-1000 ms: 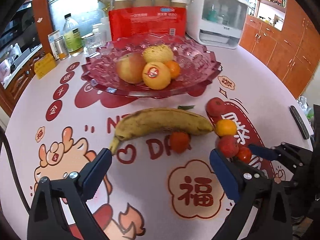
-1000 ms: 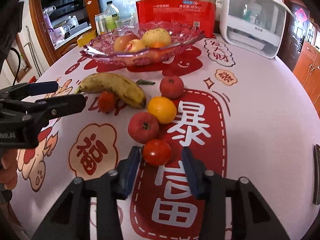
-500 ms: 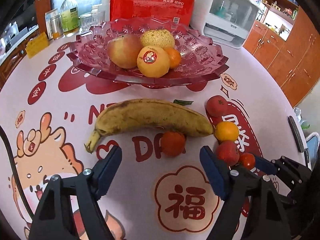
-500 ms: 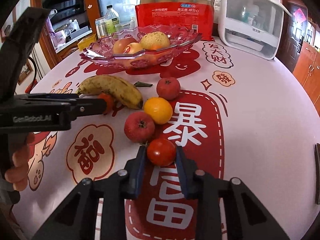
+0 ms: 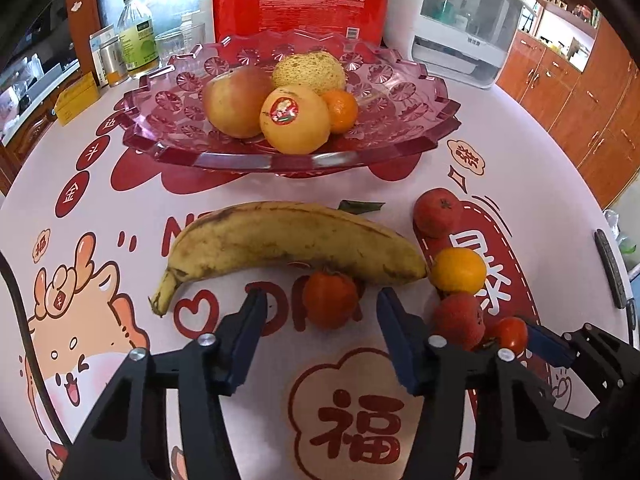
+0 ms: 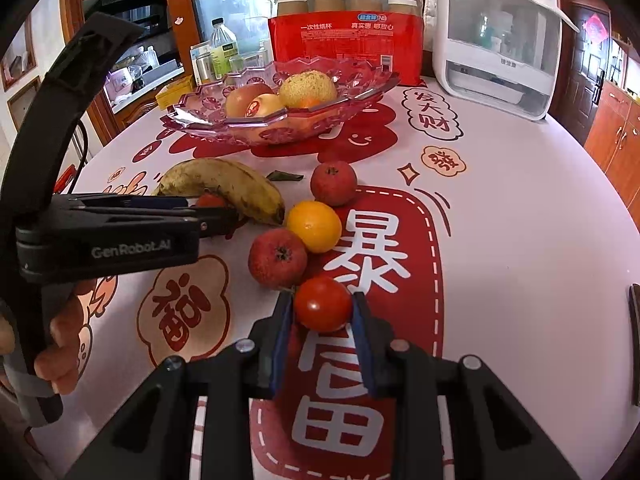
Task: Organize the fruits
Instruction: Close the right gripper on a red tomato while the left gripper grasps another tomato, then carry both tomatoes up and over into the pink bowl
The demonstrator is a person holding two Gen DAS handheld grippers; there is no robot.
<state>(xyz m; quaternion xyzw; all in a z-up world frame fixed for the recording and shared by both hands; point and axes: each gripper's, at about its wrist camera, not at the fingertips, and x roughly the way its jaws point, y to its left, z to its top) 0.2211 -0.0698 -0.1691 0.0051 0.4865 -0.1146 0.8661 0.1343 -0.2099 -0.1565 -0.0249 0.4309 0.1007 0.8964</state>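
Tomato (image 6: 323, 303) sat clamped on the tablecloth (image 6: 520, 240) in your right gripper (image 6: 322, 322), while your left gripper (image 5: 322, 312), jaws just closing yet clear, flanked a small red-orange fruit (image 5: 330, 299) touching the banana (image 5: 288, 242).

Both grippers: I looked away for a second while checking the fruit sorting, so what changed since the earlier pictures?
The right gripper closed onto the small red tomato and grips it. The left gripper moved in toward the orange-red fruit beside the banana; its jaws have just been closing, not yet touching it. The fruit and the bowl stayed put.
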